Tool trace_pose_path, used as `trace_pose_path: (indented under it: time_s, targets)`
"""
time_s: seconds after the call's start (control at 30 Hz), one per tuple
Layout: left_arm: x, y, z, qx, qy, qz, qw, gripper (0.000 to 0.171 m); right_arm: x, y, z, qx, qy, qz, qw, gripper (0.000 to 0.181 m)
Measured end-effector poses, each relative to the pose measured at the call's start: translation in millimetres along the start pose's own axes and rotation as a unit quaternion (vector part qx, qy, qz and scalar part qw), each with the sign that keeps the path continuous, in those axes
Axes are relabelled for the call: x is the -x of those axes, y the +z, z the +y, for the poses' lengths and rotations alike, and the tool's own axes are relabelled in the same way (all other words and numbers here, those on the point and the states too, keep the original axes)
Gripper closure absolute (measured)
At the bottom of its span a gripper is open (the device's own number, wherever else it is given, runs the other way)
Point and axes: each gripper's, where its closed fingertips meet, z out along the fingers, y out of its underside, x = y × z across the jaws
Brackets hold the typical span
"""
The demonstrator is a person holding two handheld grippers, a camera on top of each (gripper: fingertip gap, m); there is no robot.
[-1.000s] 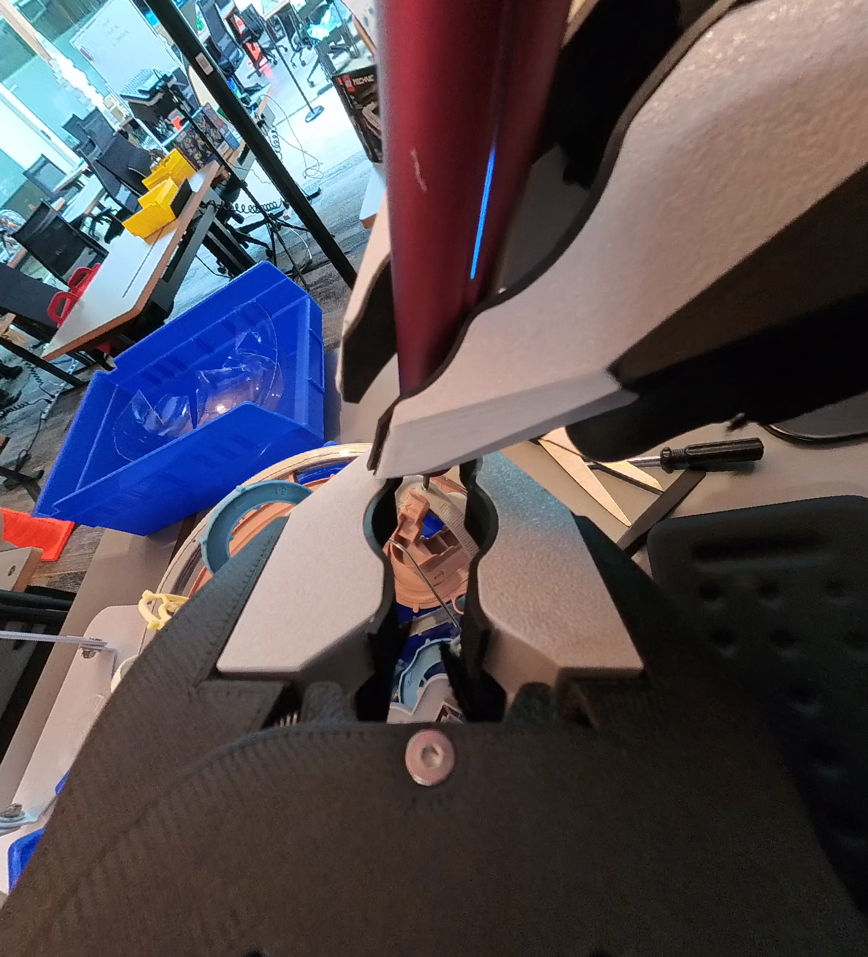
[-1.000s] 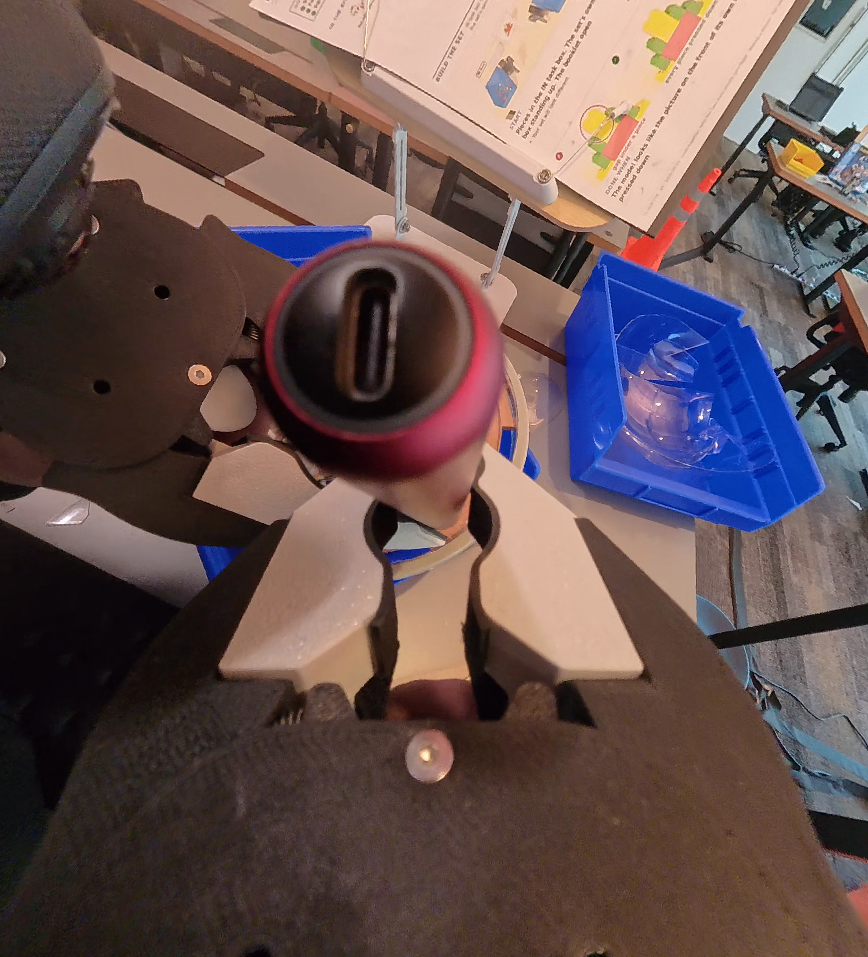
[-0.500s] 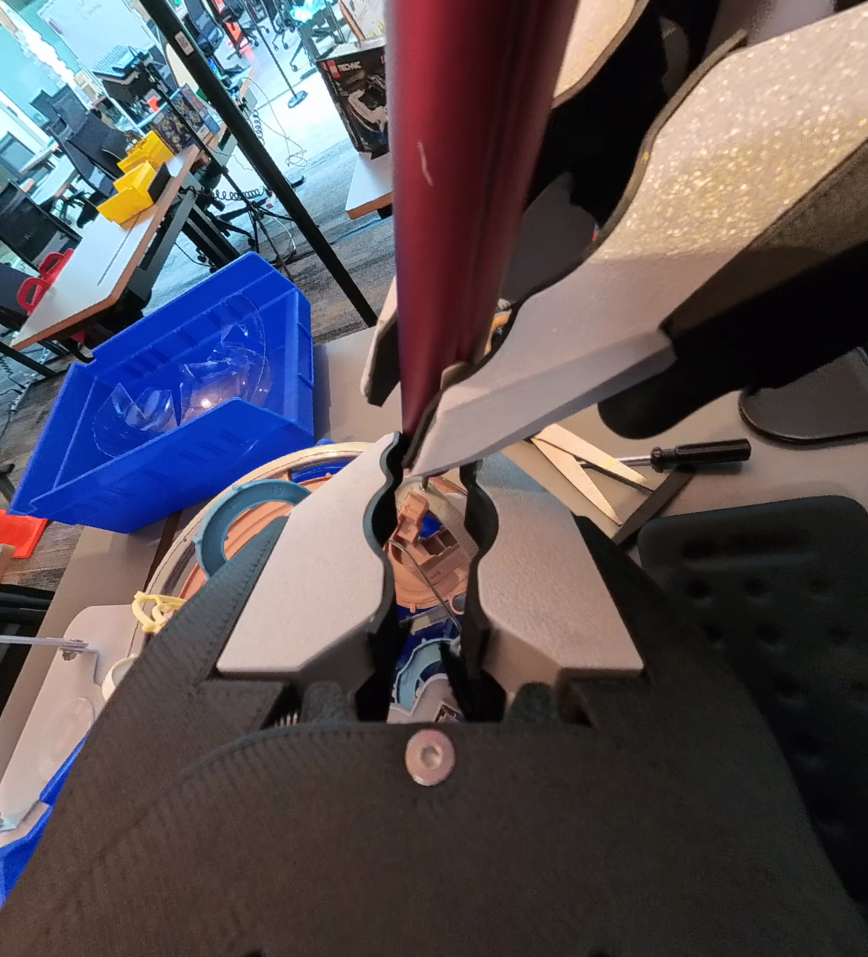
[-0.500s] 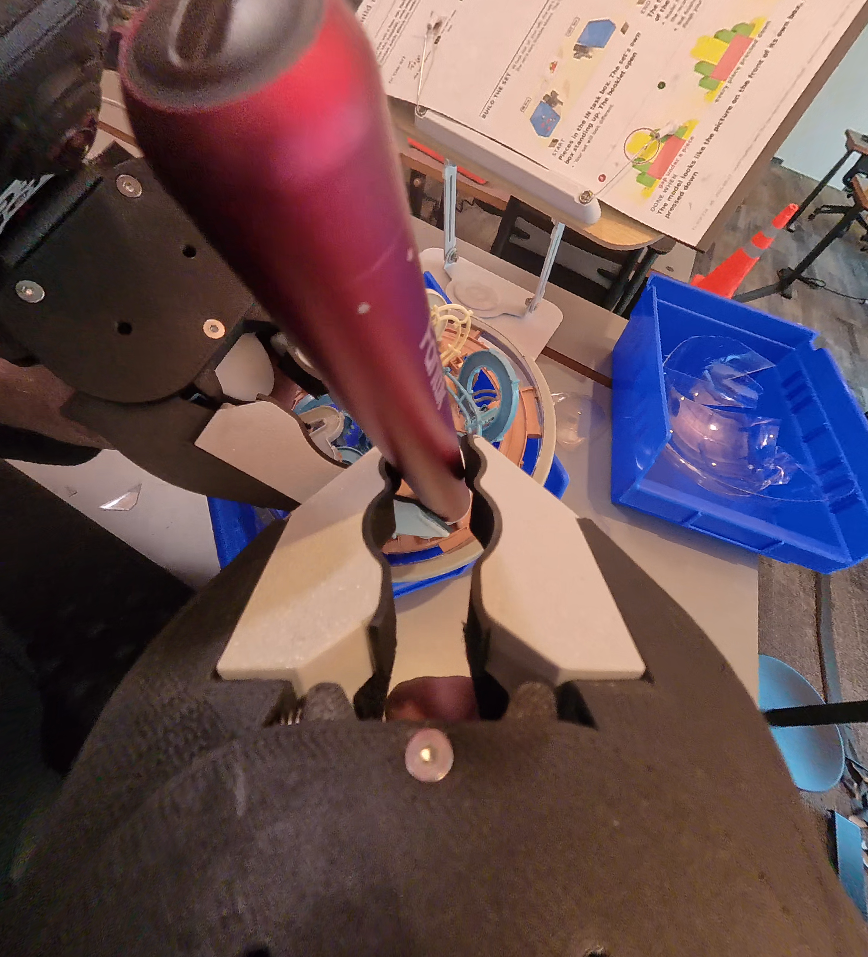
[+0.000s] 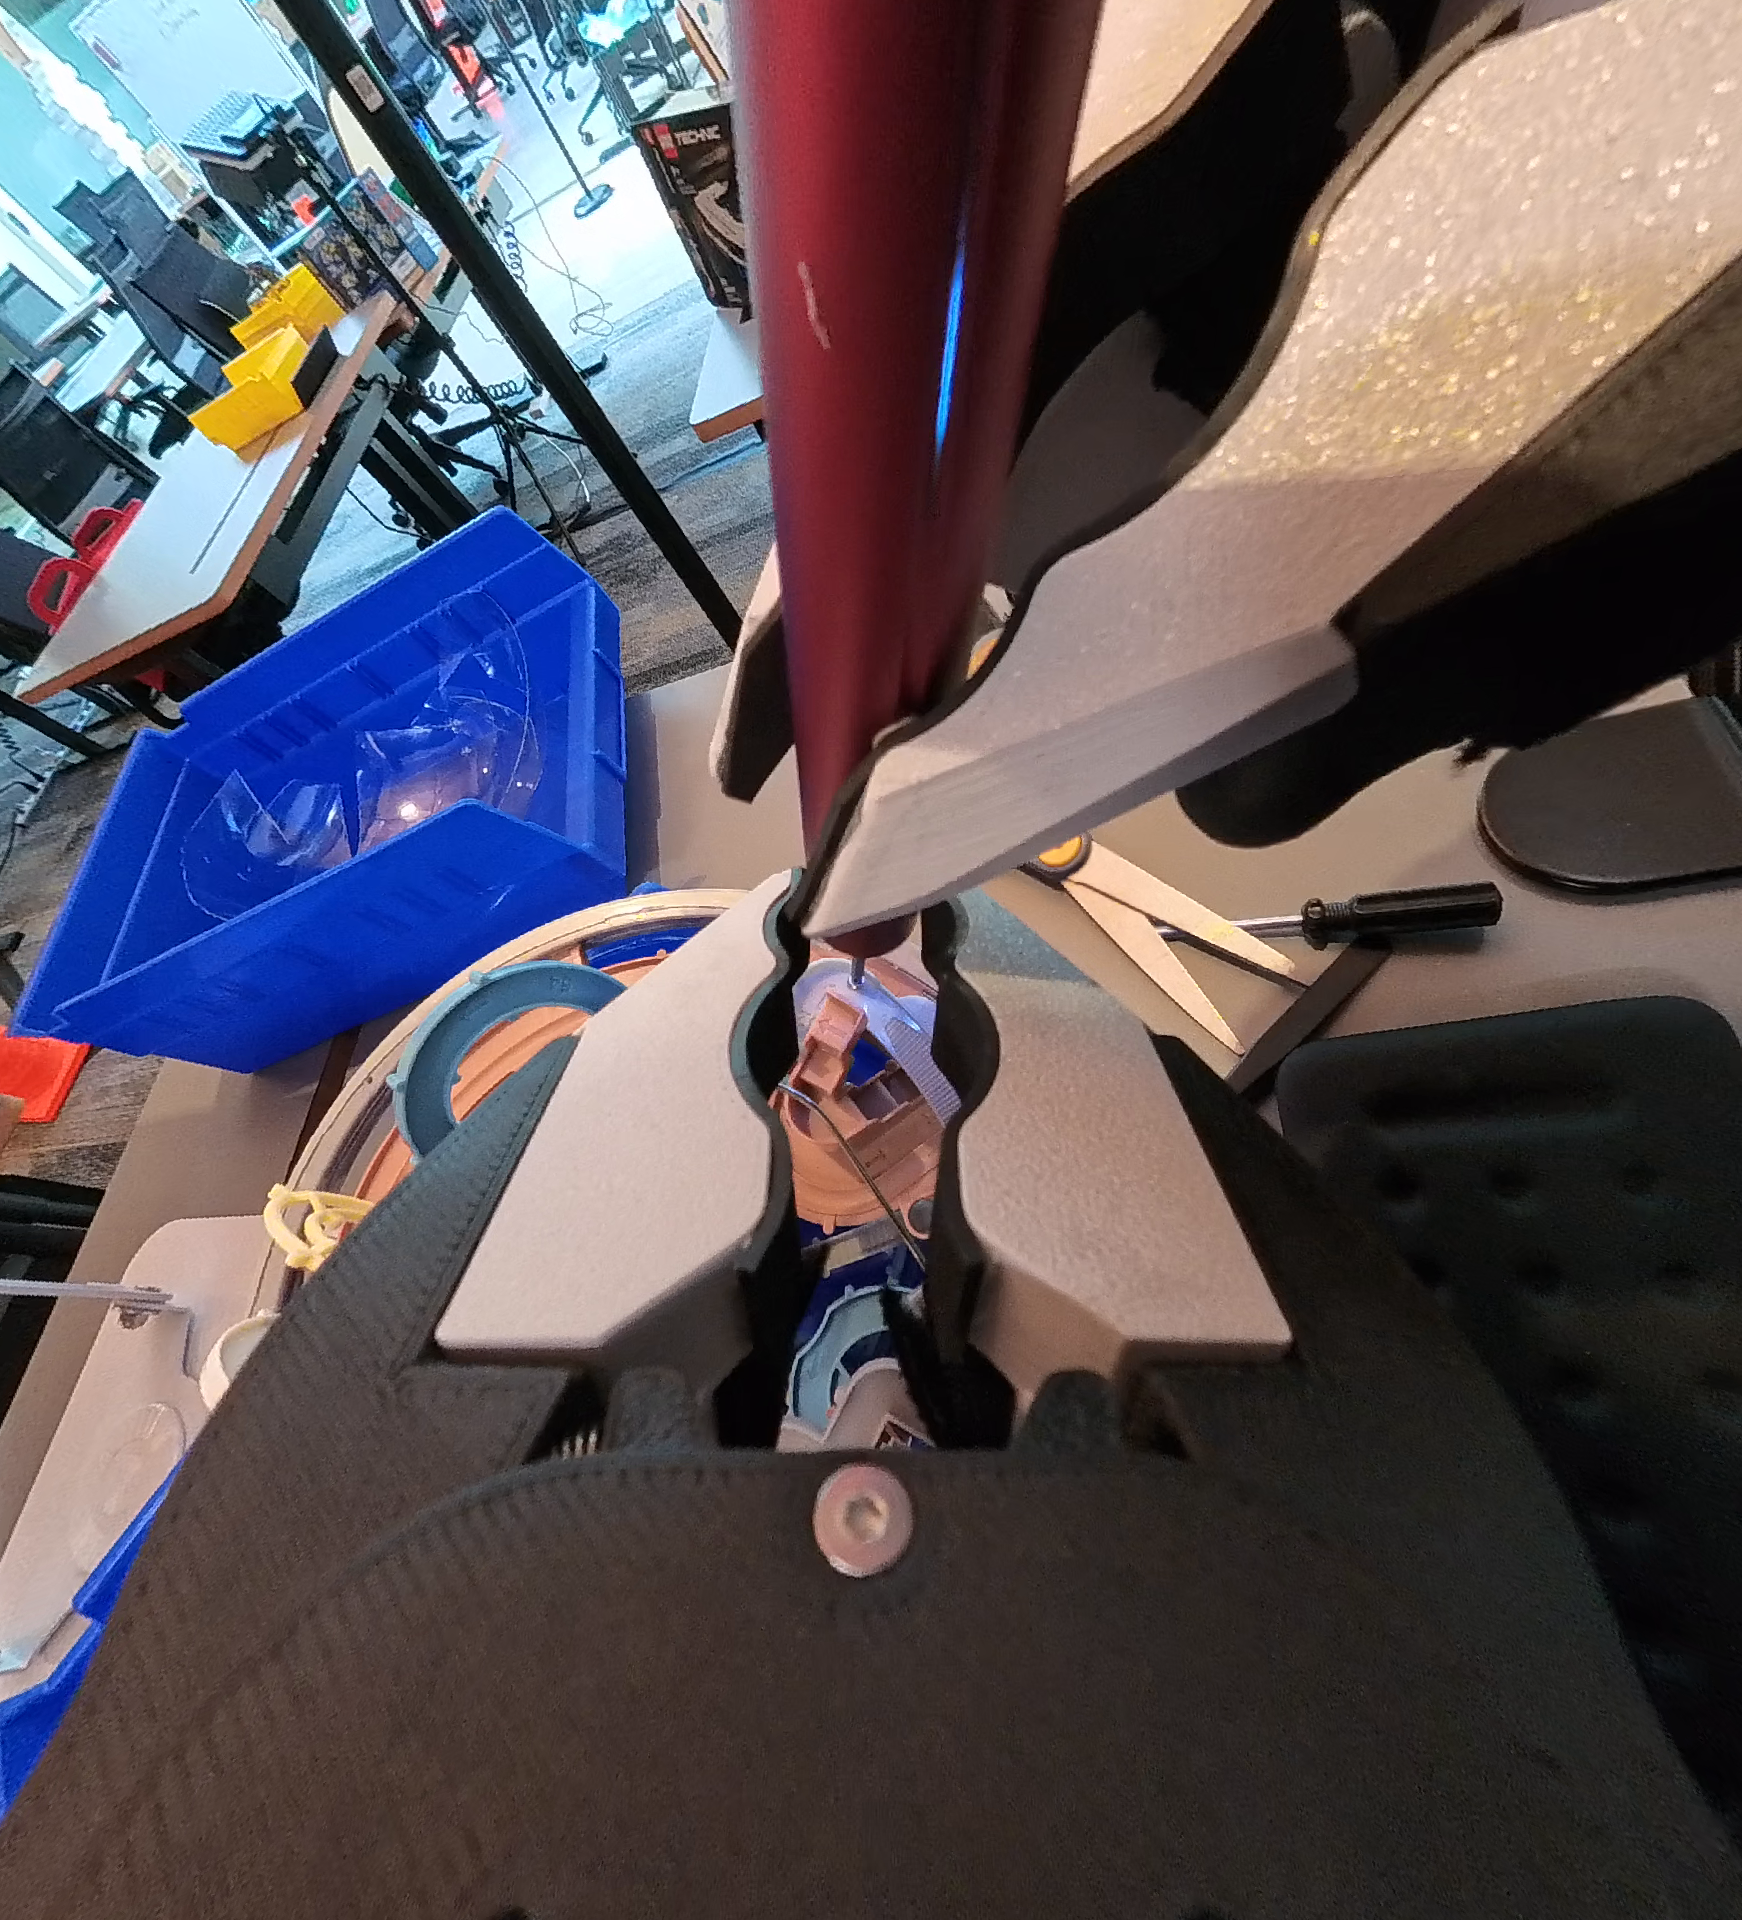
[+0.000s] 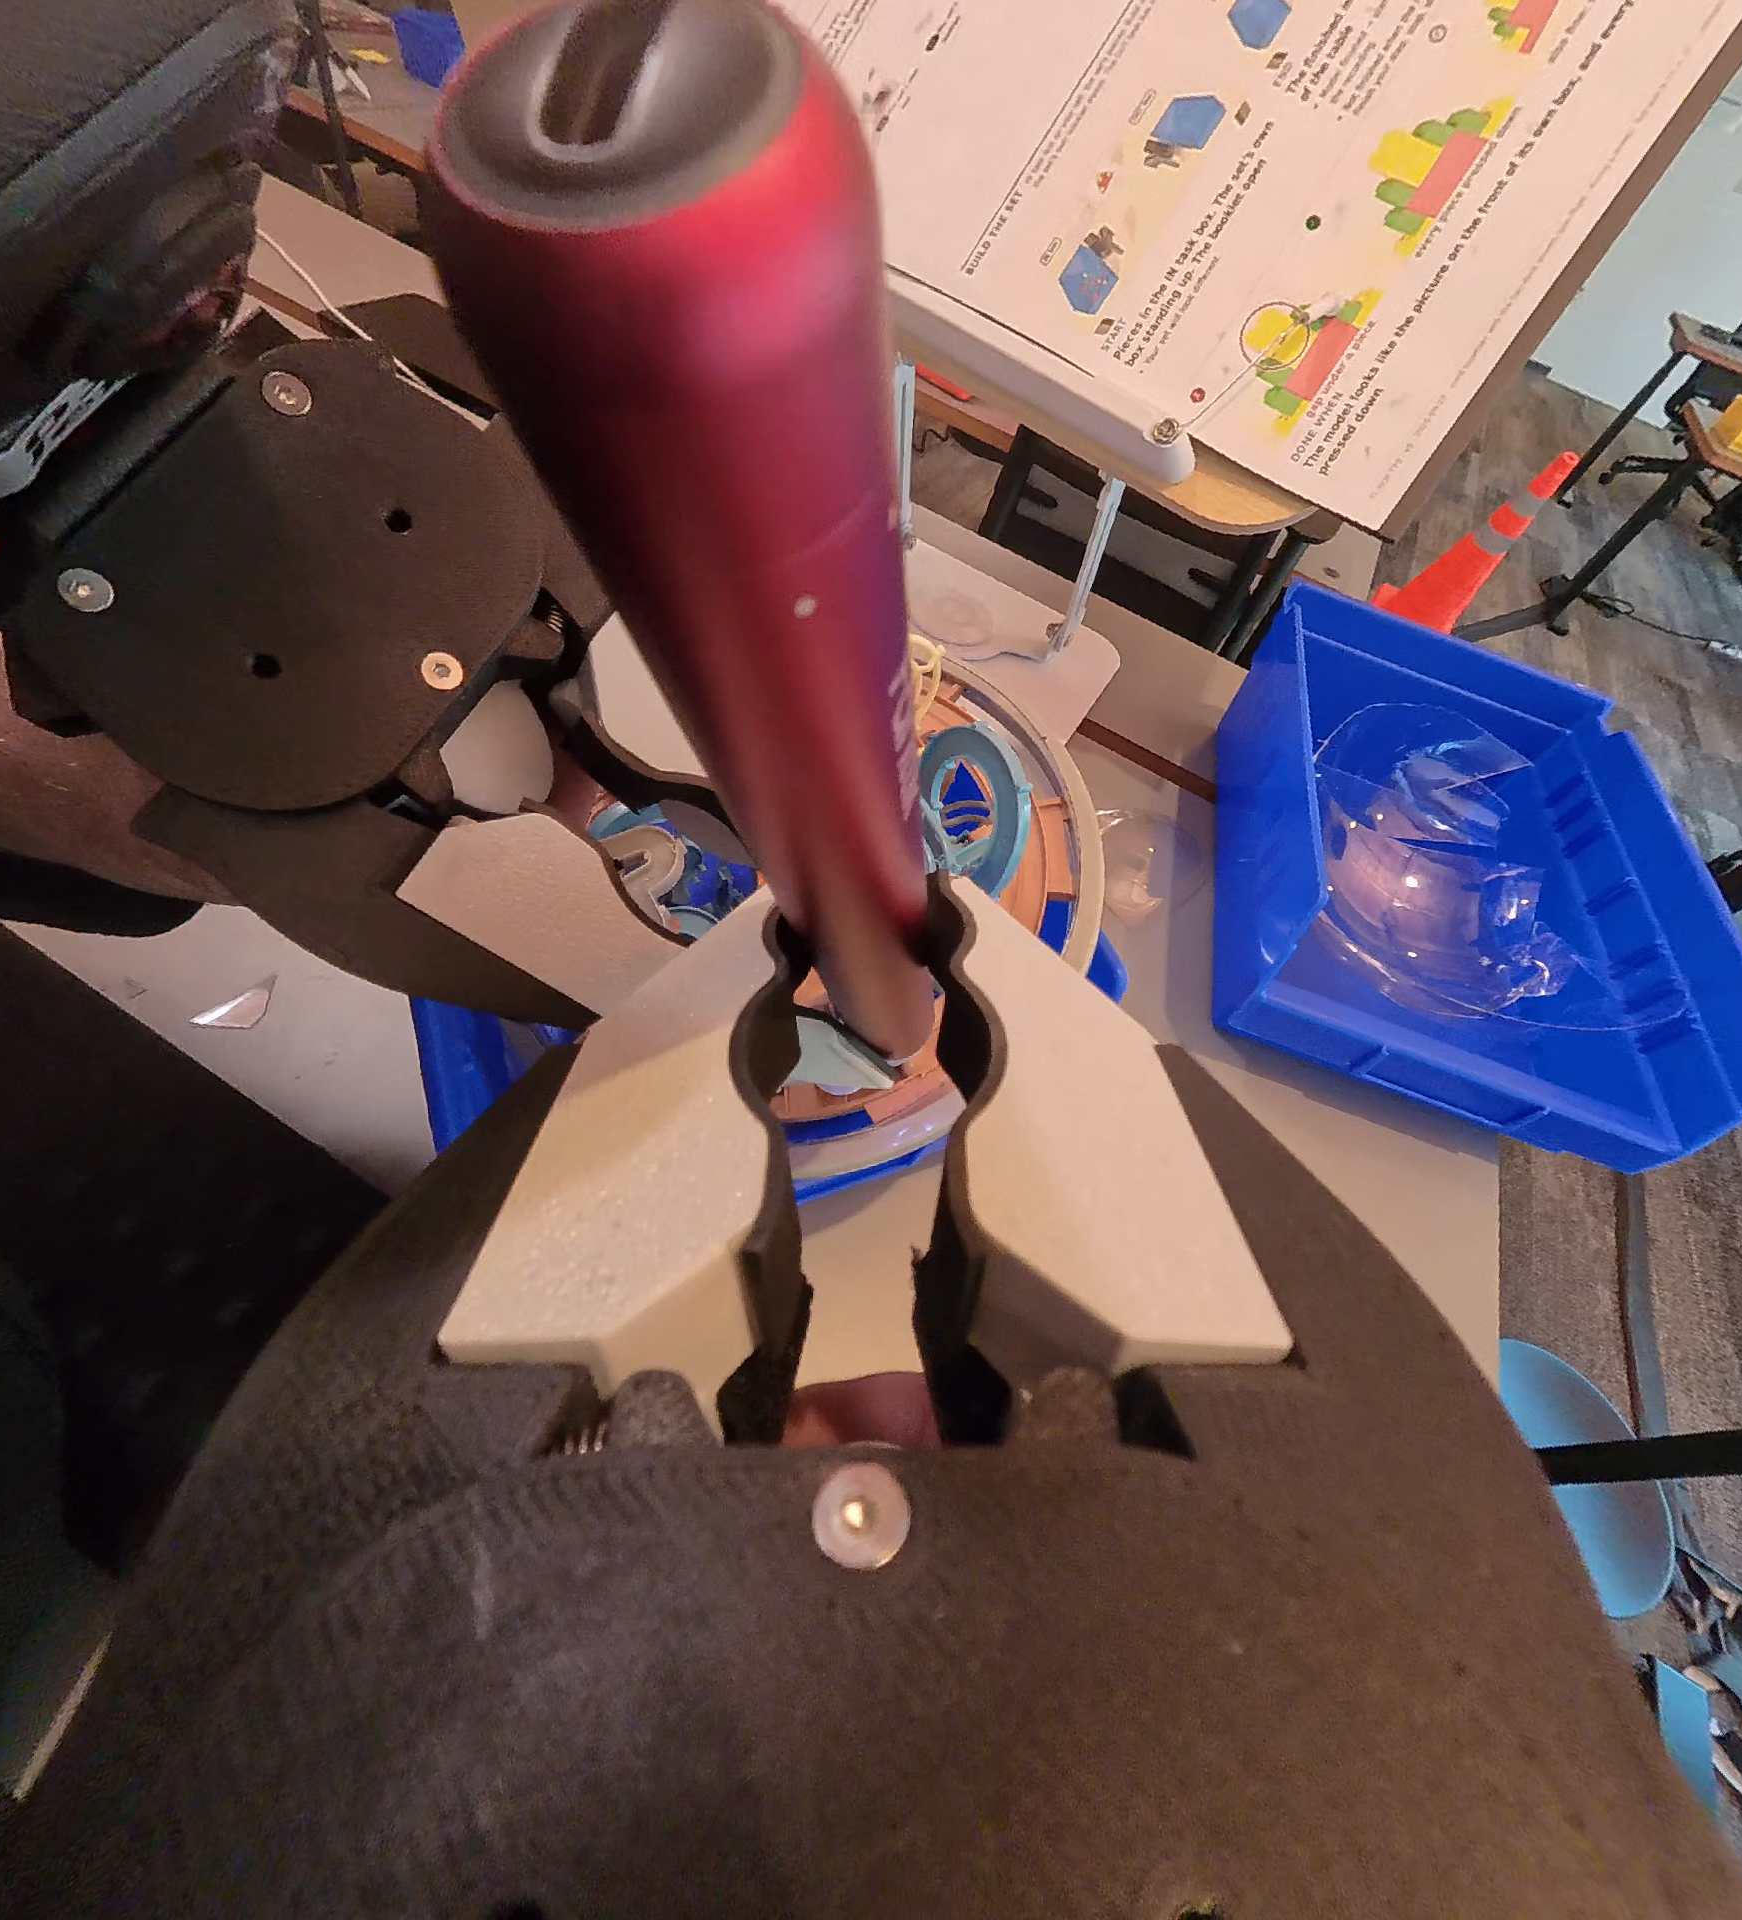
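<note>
While nearly closed, right hand-held gripper (image 6: 862, 961) clamped around red electric screwdriver (image 6: 732, 499) above round toy (image 6: 1043, 821).

Grey table (image 5: 1625, 966), blue bin (image 5: 327, 914), scissors (image 5: 1147, 914), black screwdriver (image 5: 1407, 912)

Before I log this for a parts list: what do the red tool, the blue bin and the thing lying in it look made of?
The red tool looks like anodised metal: a satin sheen with small scratches, though coated plastic is possible. It is clamped in the right gripper. The blue bin looks like moulded plastic, glossy and ribbed. The clear dome in it seems thin transparent plastic, cracked and glinting.
</note>
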Motion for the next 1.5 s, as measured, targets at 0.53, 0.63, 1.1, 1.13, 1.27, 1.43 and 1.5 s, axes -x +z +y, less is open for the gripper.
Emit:
trace_pose_path:
  time_s: [0.53,0.63,1.1,1.13,1.27,1.43,1.5]
  targets:
    - [-1.5,0.2,1.9,0.002,0.004,-0.004,1.0,0.153,1.1,-0.4,3.2,0.007,-0.006,0.004,1.0,0.162]
    - [-0.7,0.0,1.5,0.0,0.003,-0.006,1.0,0.153,1.1,0.0,2.4,0.007,-0.008,0.004,1.0,0.162]
    - [-0.5,-4.5,-8.4,0.003,0.035,0.0,0.999,0.153,-1.4,-10.1,-23.5,-0.031,-0.009,0.002,0.999,0.164]
    - [-0.3,-4.9,-9.5,0.005,0.034,0.004,0.999,0.153,-2.8,-11.0,-25.1,-0.036,-0.004,0.002,0.999,0.165]
    - [9.3,-8.2,-17.6,-0.006,0.034,-0.004,0.999,0.153,-13.5,-14.4,-36.3,-0.079,0.032,-0.001,0.996,0.165]
    - [25.4,-10.9,-18.2,-0.004,0.001,-0.011,1.0,0.133,-30.1,-17.3,-53.6,-0.138,0.084,-0.015,0.987,0.166]
    - [33.8,-17.6,-17.9,-0.01,-0.013,-0.018,1.0,0.126,-37.1,-19.6,-60.0,-0.162,0.109,-0.024,0.981,0.166]
